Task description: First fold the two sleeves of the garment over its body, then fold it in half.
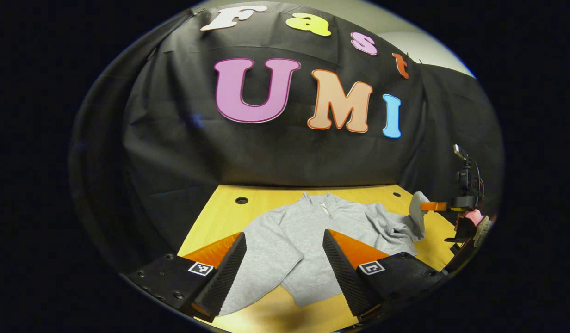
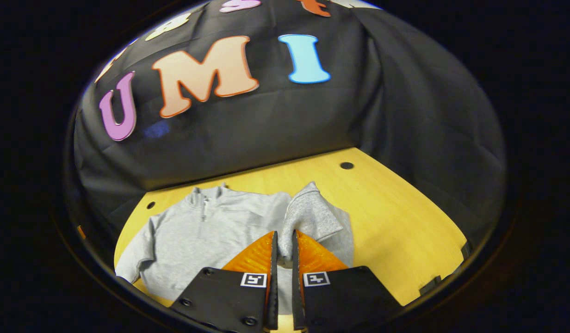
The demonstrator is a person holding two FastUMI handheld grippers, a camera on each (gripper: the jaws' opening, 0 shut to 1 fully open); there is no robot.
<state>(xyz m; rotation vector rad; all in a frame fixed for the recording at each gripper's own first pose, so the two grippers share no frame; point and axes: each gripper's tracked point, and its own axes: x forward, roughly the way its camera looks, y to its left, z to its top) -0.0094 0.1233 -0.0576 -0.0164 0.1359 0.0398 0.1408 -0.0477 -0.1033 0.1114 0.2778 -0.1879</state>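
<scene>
My right gripper (image 2: 282, 240) is clamped on the cuff end of the grey sweatshirt's (image 2: 211, 231) right sleeve (image 2: 312, 215), which rises off the cloth in a bunched fold, and in the left gripper view I see that same gripper (image 1: 428, 206) holding the lifted sleeve (image 1: 396, 226) at the far right. My left gripper (image 1: 285, 240) hangs wide open above the garment's lower half, touching nothing. The sweatshirt lies flat on the yellow wooden table (image 2: 396, 212), collar toward the back wall.

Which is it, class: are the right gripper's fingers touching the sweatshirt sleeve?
Touching. In the right gripper view the right gripper is nearly closed, pinching the lifted grey sleeve.
</scene>
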